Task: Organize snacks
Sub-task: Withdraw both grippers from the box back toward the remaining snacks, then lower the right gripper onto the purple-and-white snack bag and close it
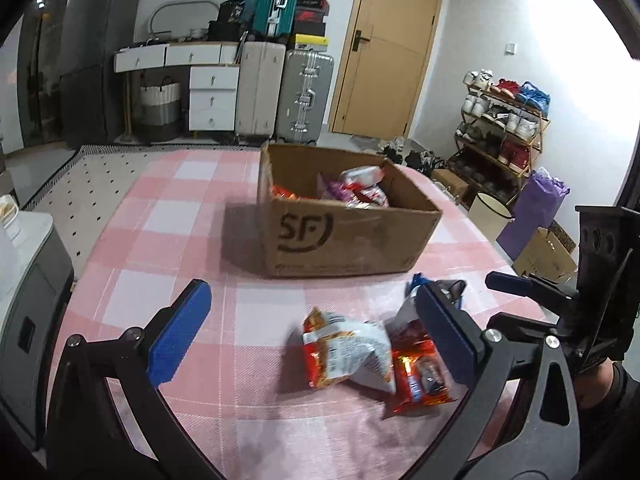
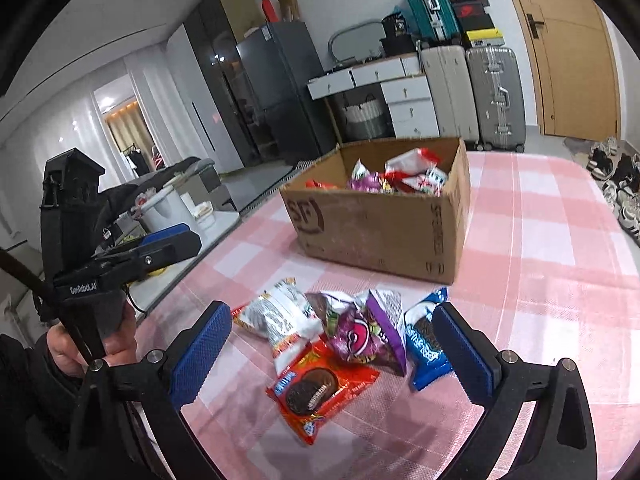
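Observation:
A brown cardboard box (image 1: 344,236) marked SF stands on the pink checked tablecloth and holds several snack packets (image 1: 362,188). In front of it lie loose packets: a white and red one (image 1: 348,348) and a red cookie packet (image 1: 420,376). My left gripper (image 1: 312,332) hangs open over them, holding nothing. In the right wrist view the same pile shows a white packet (image 2: 280,316), a red cookie packet (image 2: 316,392), a purple packet (image 2: 360,332) and a blue cookie packet (image 2: 424,344). My right gripper (image 2: 332,346) is open above the pile, empty. The box (image 2: 380,224) sits beyond.
The table's left edge (image 2: 224,240) borders a low grey cabinet (image 1: 28,280). Suitcases (image 1: 280,92), white drawers (image 1: 212,96) and a wooden door (image 1: 388,48) line the far wall. A shoe rack (image 1: 500,128) stands at the right. A hand (image 2: 104,344) holds the left gripper's handle.

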